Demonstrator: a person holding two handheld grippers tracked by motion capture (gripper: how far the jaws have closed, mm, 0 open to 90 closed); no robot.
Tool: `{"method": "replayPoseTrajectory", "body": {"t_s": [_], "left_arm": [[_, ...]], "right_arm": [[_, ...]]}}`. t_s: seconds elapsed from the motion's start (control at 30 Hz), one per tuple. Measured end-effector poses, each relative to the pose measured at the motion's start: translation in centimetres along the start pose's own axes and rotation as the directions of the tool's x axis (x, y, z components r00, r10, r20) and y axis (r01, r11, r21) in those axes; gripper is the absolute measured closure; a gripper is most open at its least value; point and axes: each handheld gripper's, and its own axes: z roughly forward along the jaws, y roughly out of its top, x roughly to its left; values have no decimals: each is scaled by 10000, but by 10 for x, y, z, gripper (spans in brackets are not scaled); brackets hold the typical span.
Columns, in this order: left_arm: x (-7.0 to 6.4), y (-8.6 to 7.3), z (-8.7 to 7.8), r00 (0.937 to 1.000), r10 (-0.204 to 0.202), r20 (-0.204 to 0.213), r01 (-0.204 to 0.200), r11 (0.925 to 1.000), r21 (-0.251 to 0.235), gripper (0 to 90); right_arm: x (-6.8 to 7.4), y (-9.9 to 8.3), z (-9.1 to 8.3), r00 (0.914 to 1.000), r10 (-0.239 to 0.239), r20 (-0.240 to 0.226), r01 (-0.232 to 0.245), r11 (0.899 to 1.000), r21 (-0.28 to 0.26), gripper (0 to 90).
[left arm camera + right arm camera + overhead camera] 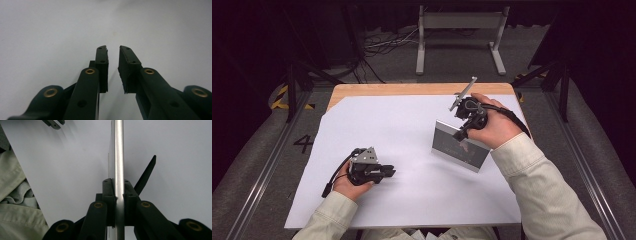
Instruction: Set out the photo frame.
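Right gripper (460, 134) is clenched on the top edge of a silver picture frame (459, 146), jaws pinching the metal rim from both sides; in the right gripper view the rim (119, 157) runs straight up between the pads. Frame stands upright on the white sheet (402, 150), at about 3 o'clock from table centre. A black back stand (146, 173) splays out behind it, toward 1 o'clock in that view. Judgement: the top-edge grip keeps the frame vertical while the stand takes the weight, so the frame is being set up or steadied.

Left gripper (384, 172) rests low over the sheet at about 7 o'clock, well apart from the frame, jaws parted by a narrow gap with nothing between them (113, 62). Likely parked to stay out of the way.

Surface: white sheet covering a wooden table (412, 89), bare wood strip at 12 o'clock. Room: dark, grey floor, cables (387, 42) and a grey metal stand (459, 30) beyond the table
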Motion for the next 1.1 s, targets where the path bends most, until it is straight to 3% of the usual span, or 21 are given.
{"method": "replayPoseTrajectory", "body": {"t_s": [0.27, 0.43, 0.6, 0.83, 1.1], "left_arm": [[0, 1, 1, 10000, 26, 54, -26, 10000, 20, 778], [0, 2, 2, 10000, 49, 61, -49, 10000, -8, 778], [0, 2, 2, 9999, 55, 100, -55, 10000, 10, 777], [1, 4, 4, 9999, 78, 144, -79, 10000, 20, 776], [1, 4, 5, 9998, 61, 203, -62, 10000, 9, 775]], "right_arm": [[-1, 9, 5, 9944, -1051, -151, 1053, 9944, 135, 837], [2, 14, 11, 9807, -1919, -372, 1928, 9810, 233, 837], [4, 18, 17, 9724, -2249, -616, 2269, 9735, 274, 837], [5, 23, 24, 9426, -3201, -950, 3235, 9460, 223, 837], [6, 26, 32, 9128, -3878, -1283, 3937, 9189, 233, 837]]}}
